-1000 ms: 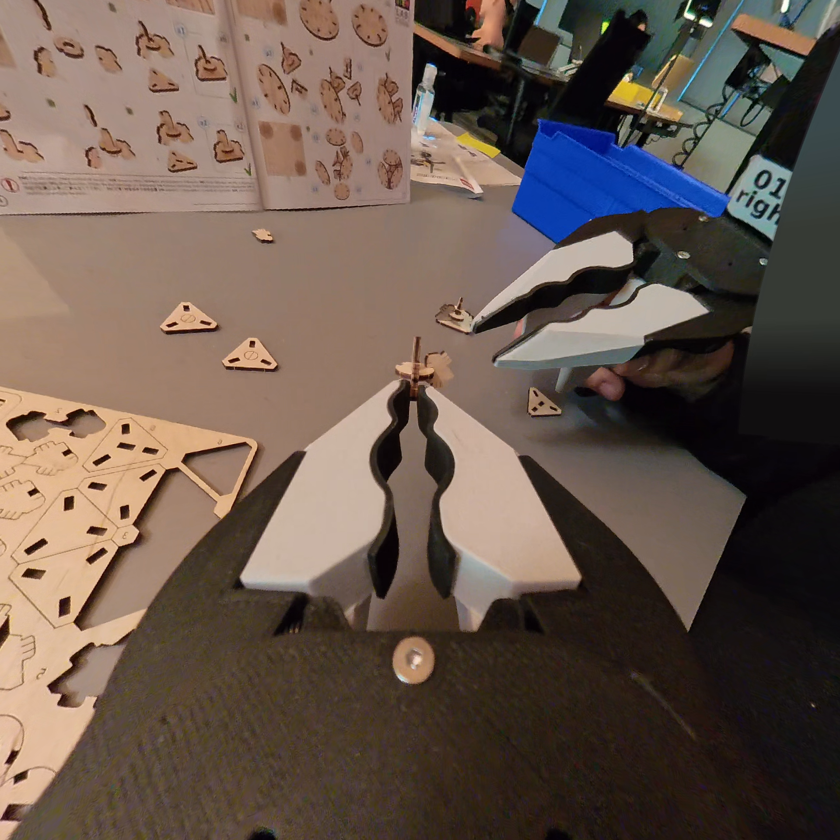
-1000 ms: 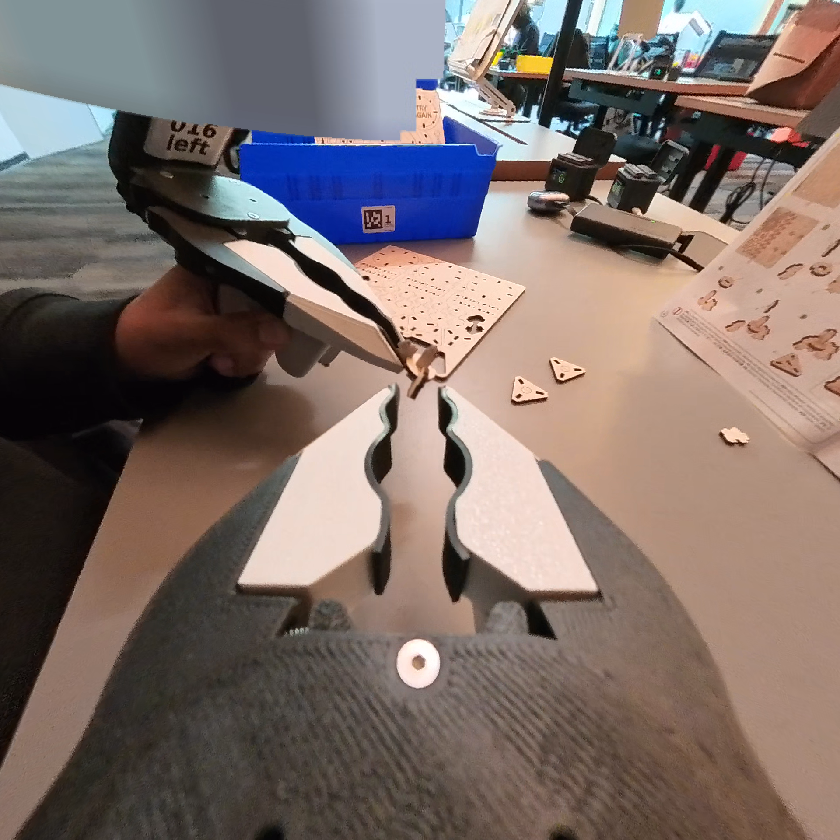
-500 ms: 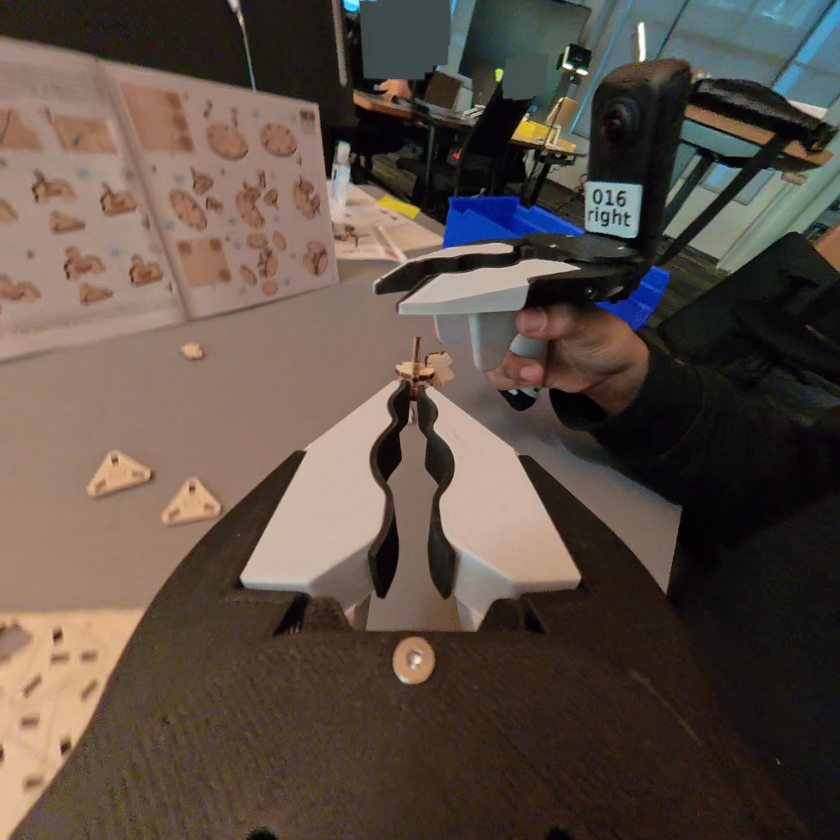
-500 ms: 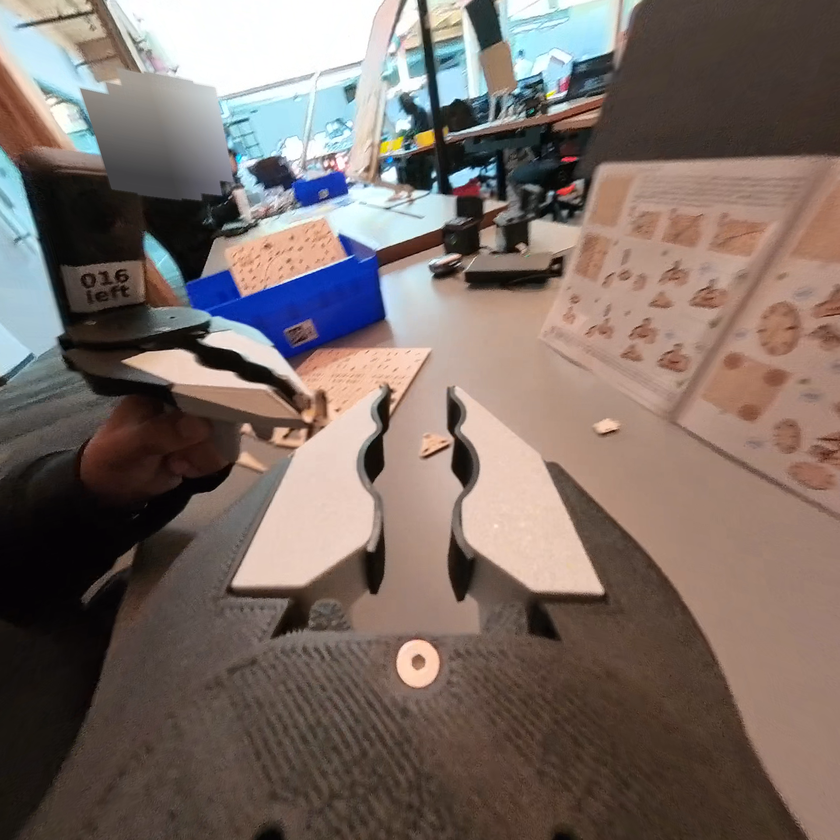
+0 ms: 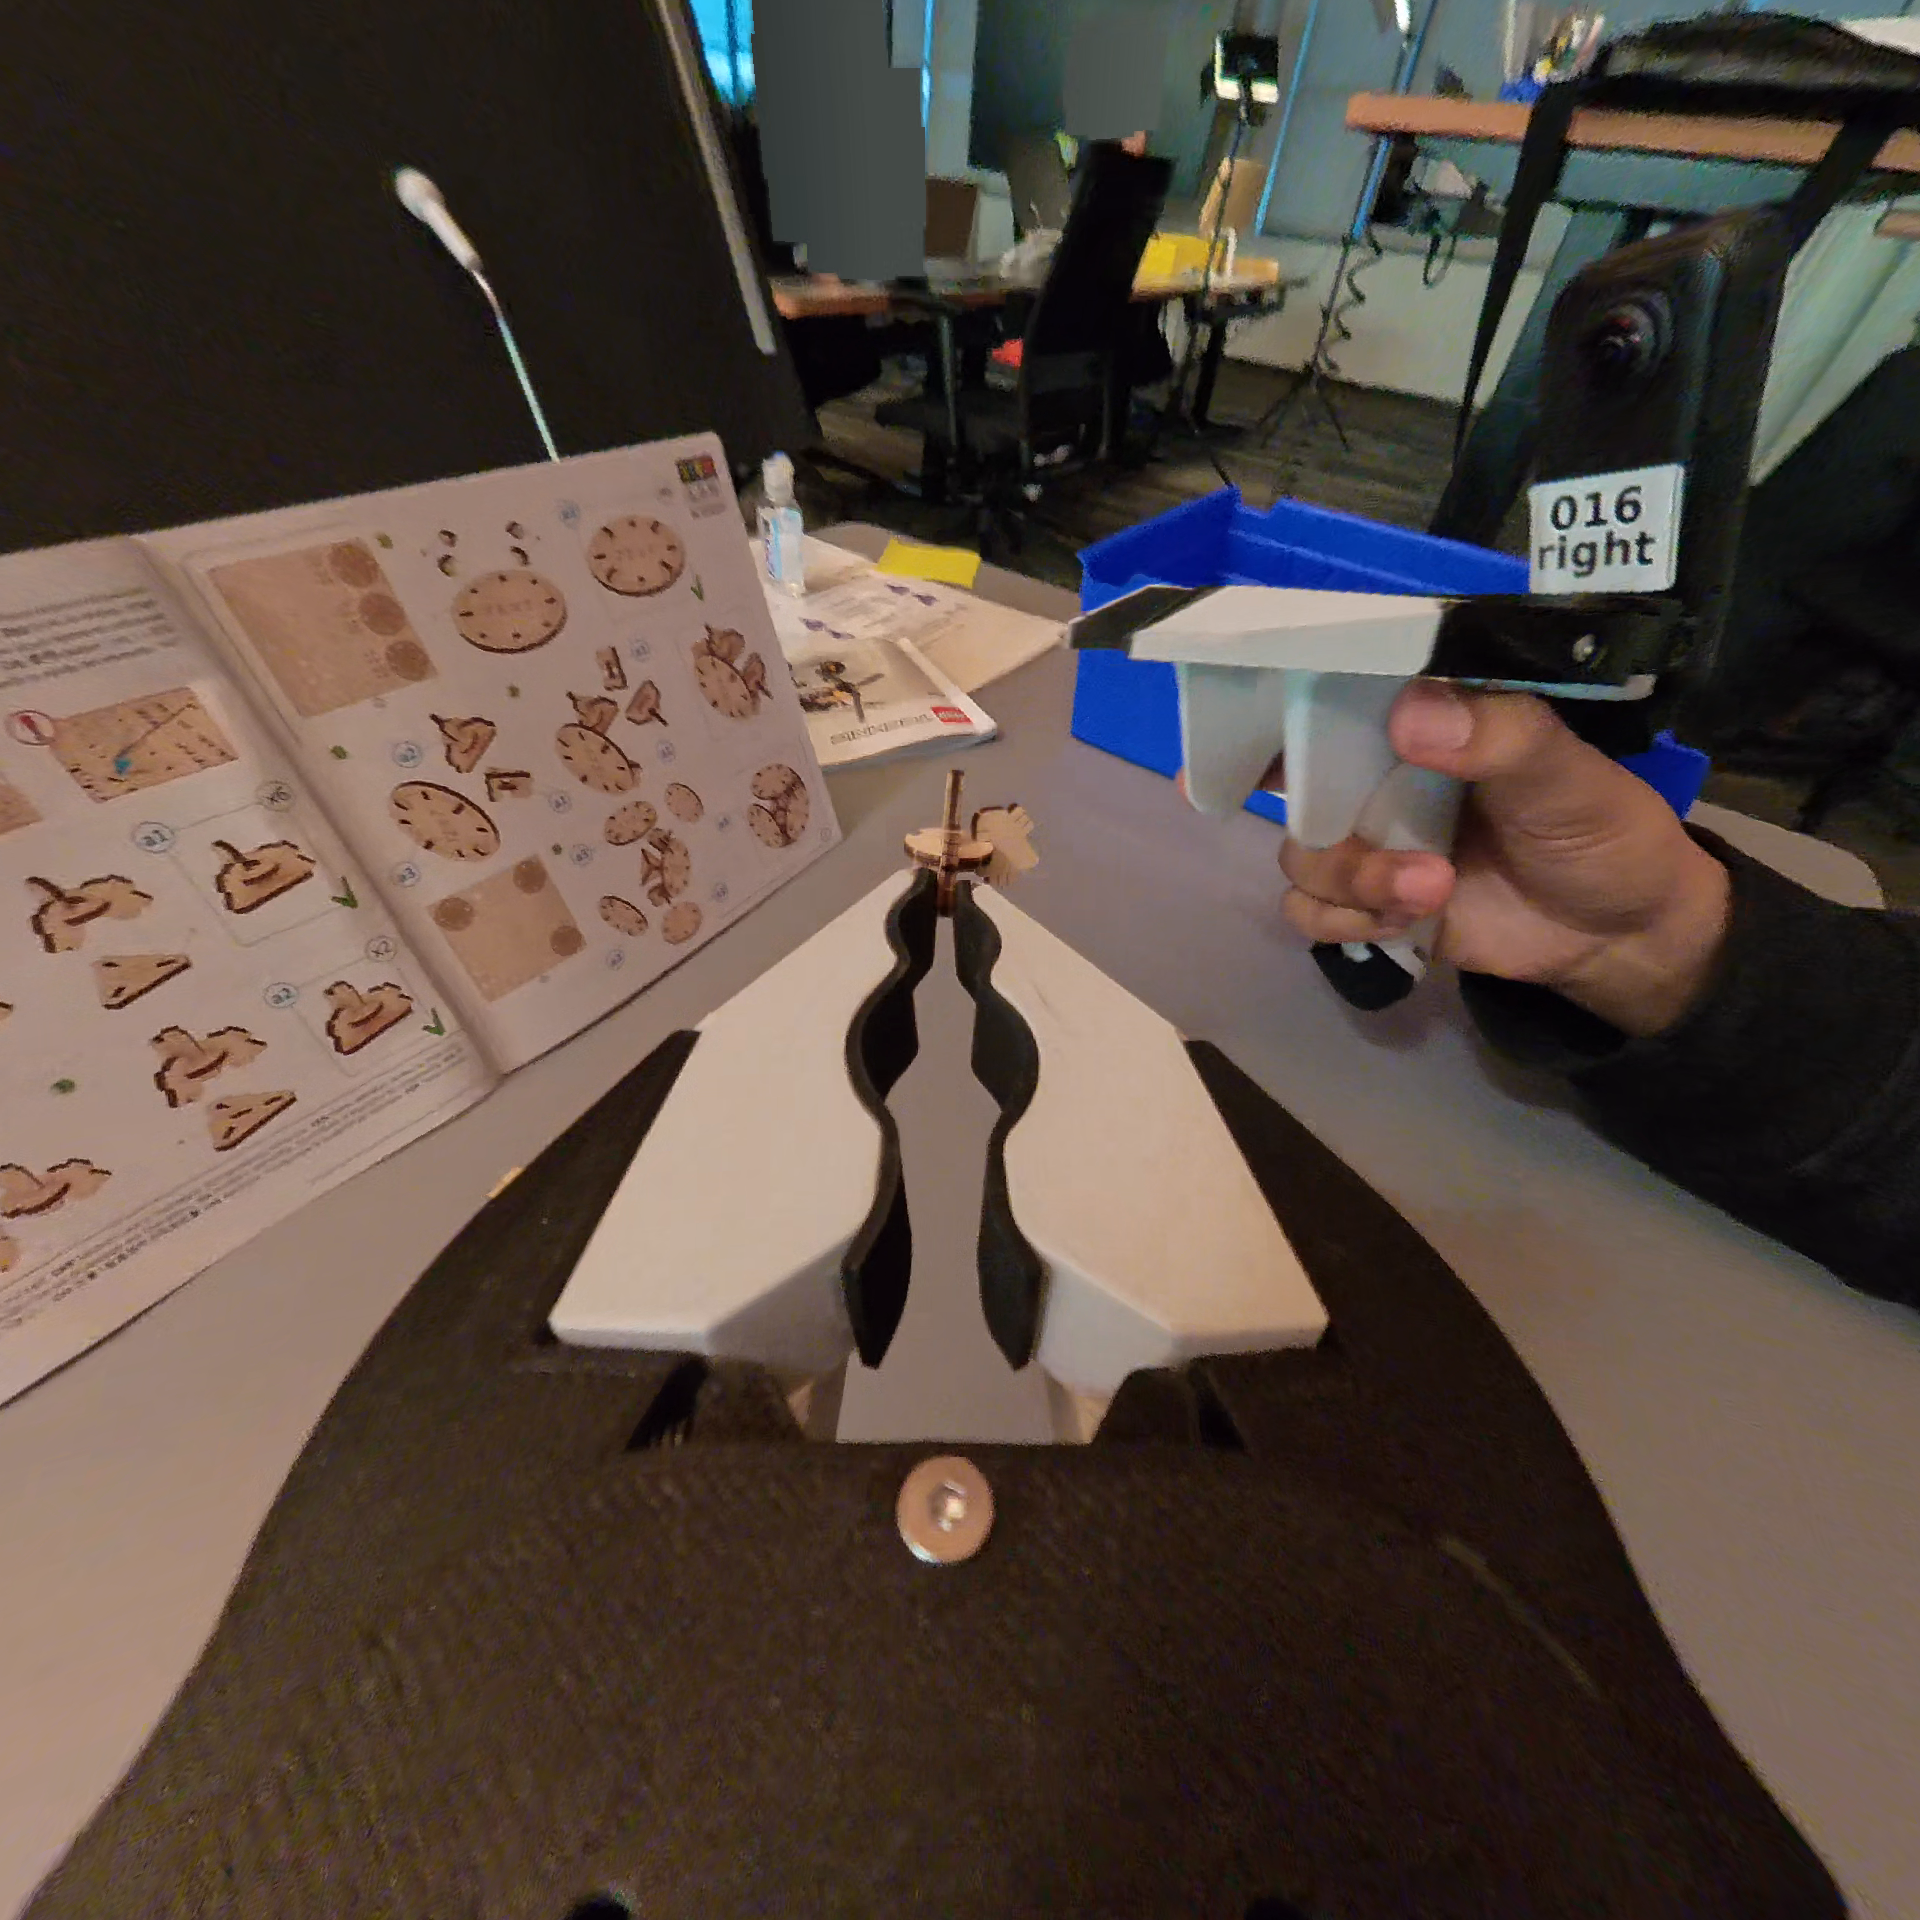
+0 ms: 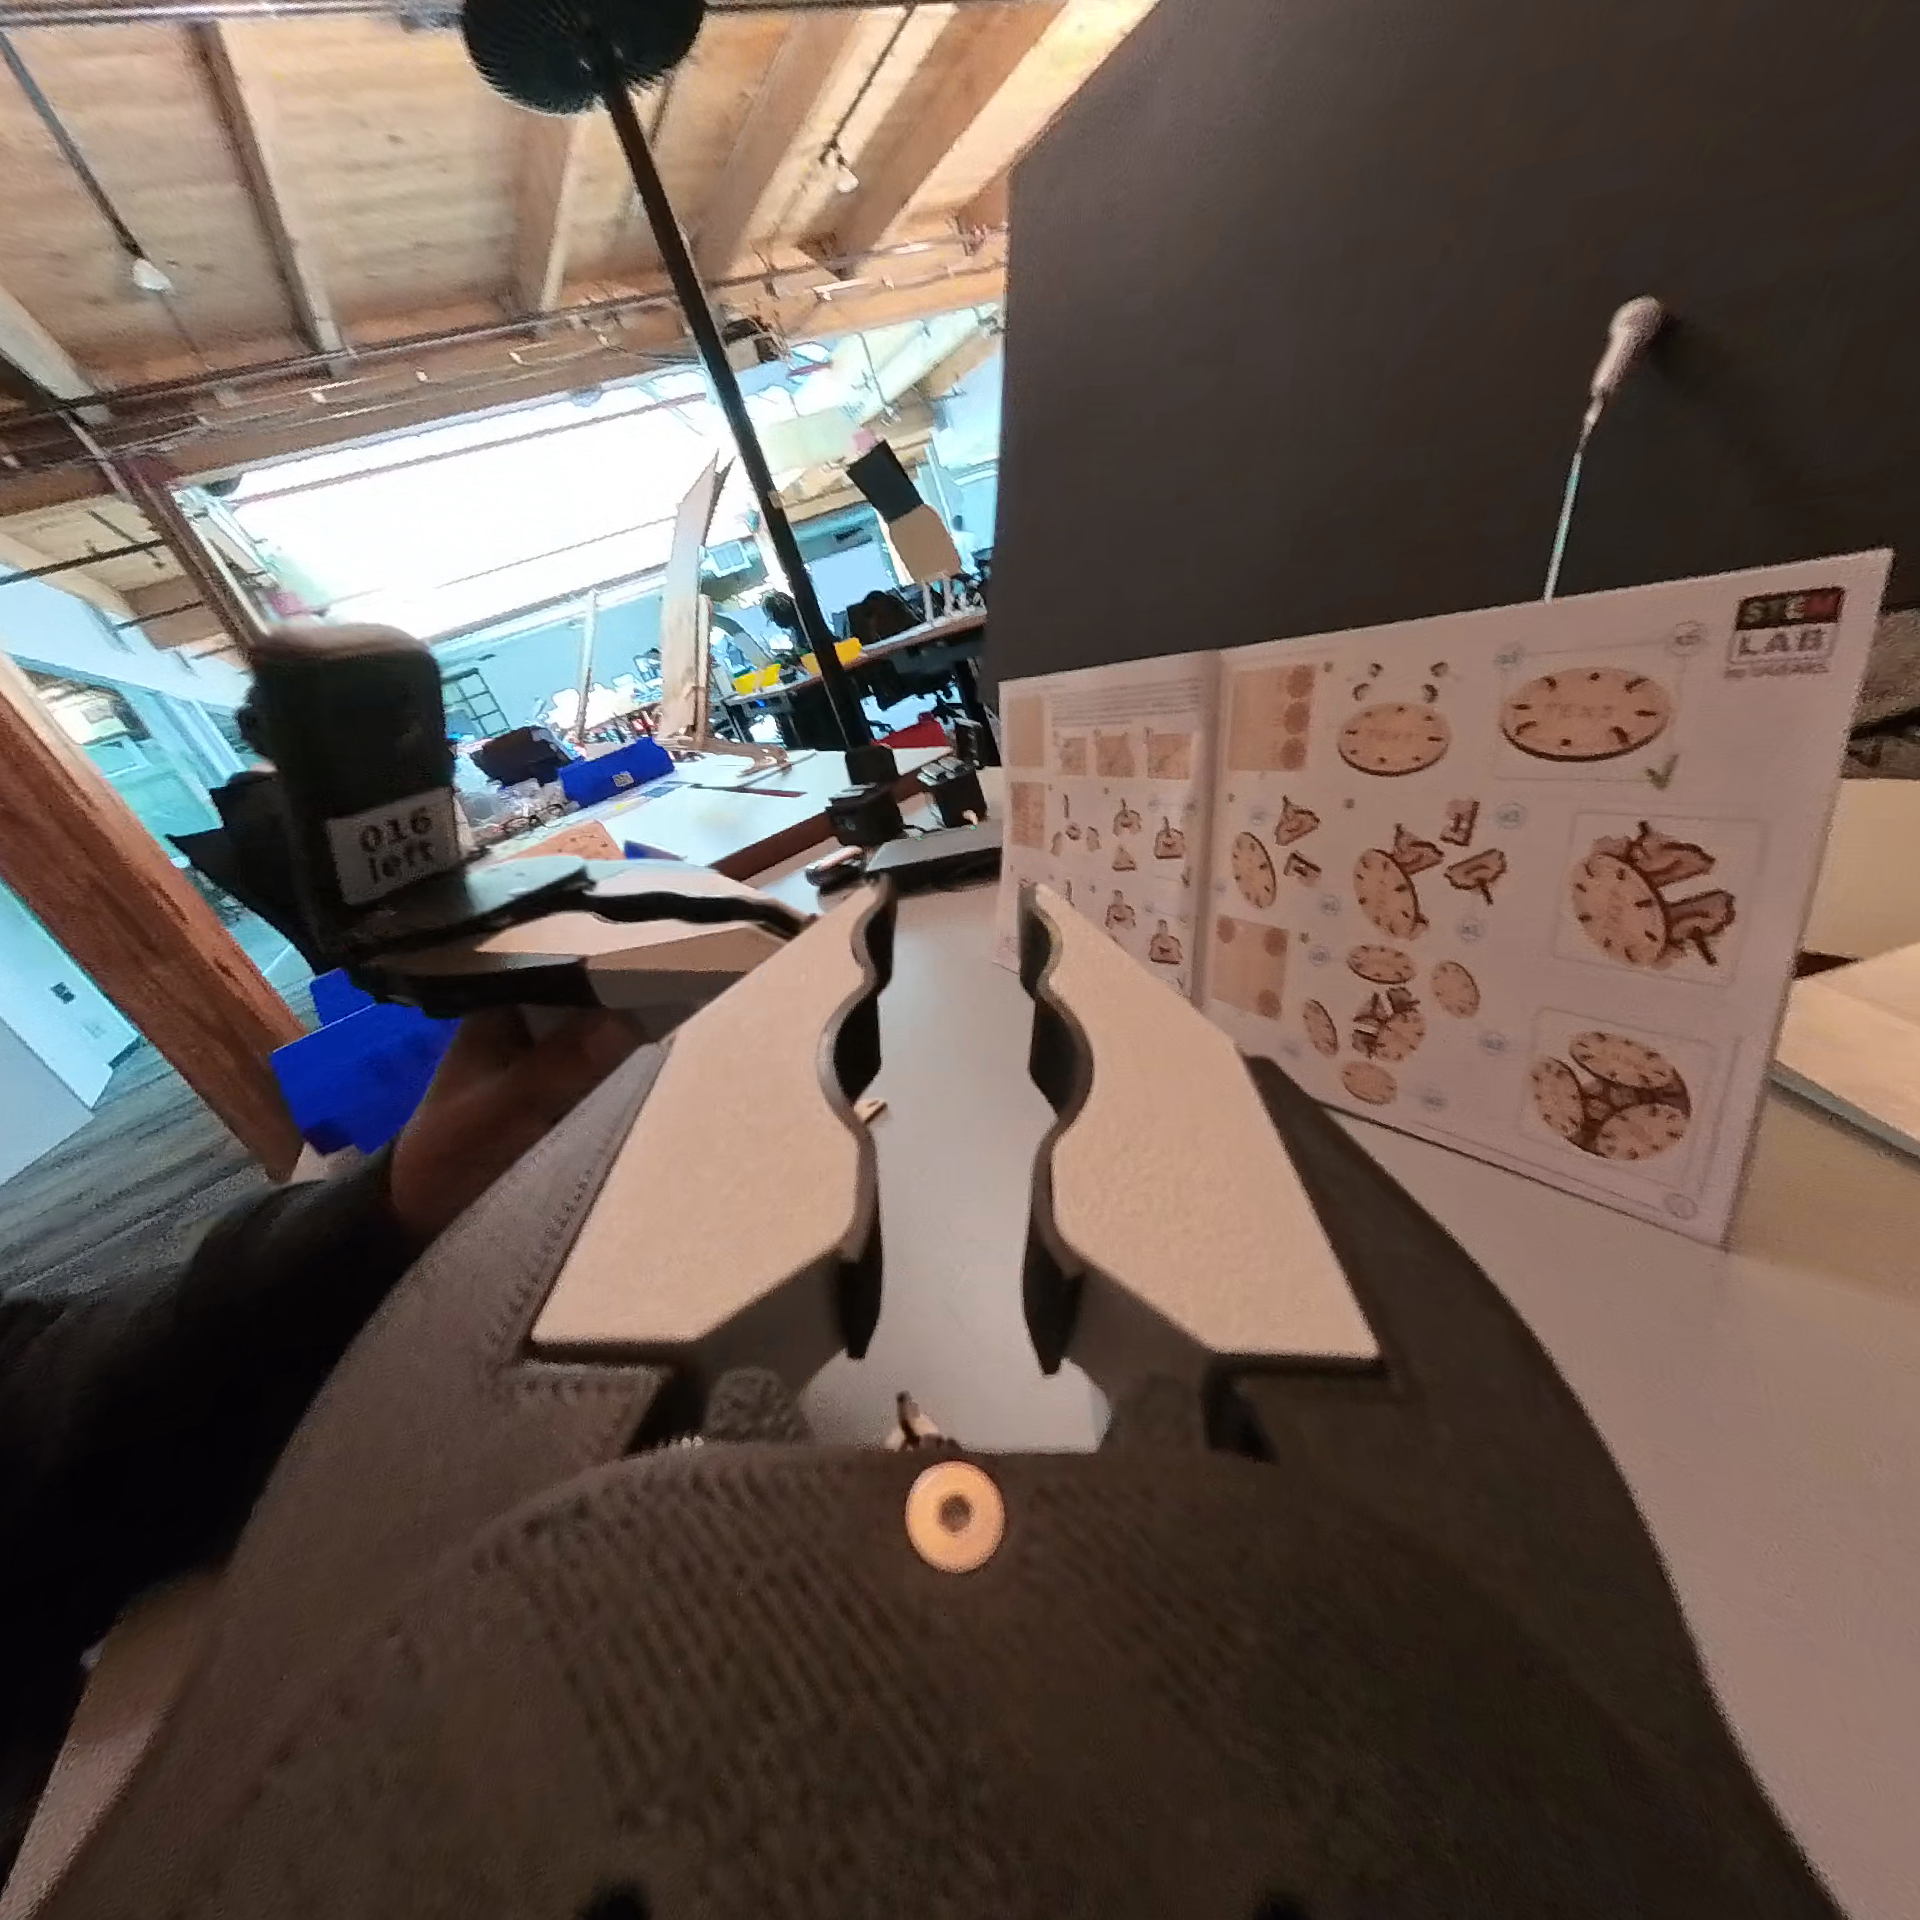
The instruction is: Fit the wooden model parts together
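left wrist view: grey table [image 5: 1195, 935]; left tongs [image 5: 943, 883] pinch wooden piece [image 5: 951, 847]; right tongs [image 6: 956, 914] agape.

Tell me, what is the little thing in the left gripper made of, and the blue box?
The little piece pinched in the left gripper looks like thin, pale, unpainted wood: its edges are dark brown, as if burnt by cutting. The blue box looks like smooth plastic, evenly coloured with a slight sheen, though that is only a guess from its look.

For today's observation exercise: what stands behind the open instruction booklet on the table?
Behind the open instruction booklet rises a black panel, with a thin white-tipped stalk standing in front of it. The booklet covers the stalk's base and the panel's lower edge, so neither can be seen.
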Demonstrator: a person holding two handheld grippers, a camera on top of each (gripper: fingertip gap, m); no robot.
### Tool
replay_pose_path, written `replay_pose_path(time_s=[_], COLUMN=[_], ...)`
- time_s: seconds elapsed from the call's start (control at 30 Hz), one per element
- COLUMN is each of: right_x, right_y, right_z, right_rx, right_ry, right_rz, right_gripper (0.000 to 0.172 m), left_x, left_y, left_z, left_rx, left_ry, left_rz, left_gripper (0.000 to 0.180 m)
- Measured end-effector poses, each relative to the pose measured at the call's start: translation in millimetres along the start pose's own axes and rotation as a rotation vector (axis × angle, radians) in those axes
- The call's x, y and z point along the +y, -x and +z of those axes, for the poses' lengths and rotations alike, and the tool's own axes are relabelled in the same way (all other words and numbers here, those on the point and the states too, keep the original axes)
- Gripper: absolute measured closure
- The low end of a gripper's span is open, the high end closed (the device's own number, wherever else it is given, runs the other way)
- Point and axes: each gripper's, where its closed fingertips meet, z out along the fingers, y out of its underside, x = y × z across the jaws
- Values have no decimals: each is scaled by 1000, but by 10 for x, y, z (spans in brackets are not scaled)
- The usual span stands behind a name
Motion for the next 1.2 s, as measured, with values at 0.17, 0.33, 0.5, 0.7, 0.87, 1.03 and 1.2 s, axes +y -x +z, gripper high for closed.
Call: replay_pose_path(time_s=[0.17, 0.33, 0.5, 0.7, 0.87, 1.03, 1.2], right_x=[46, 269, 241, 326, 330, 327, 347], right_y=[248, 537, 596, 580, 599, 572, 586], right_z=[37, 148, 156, 169, 171, 157, 147], right_rx=[-81, -148, -175, -108, -81, -66, -83], right_ry=[-17, 28, -13, 45, 47, 49, 64], right_rz=[-130, -235, -139, -344, -416, -455, -478], right_gripper=[158, 158, 152, 159, 166, 170, 171], left_x=[27, -55, -117, -122, -115, -94, -96], left_y=[-17, -74, -158, -233, -245, -278, -305], left_z=[-98, -168, -218, -217, -216, -203, -189], left_rx=[-11, 7, 13, 24, 15, 55, 127], left_ry=[-71, -133, -193, -206, -203, -198, -200], left_rz=[52, 69, 127, 151, 178, 174, 104], left_gripper=[180, 180, 180, 180, 180, 180, 149])
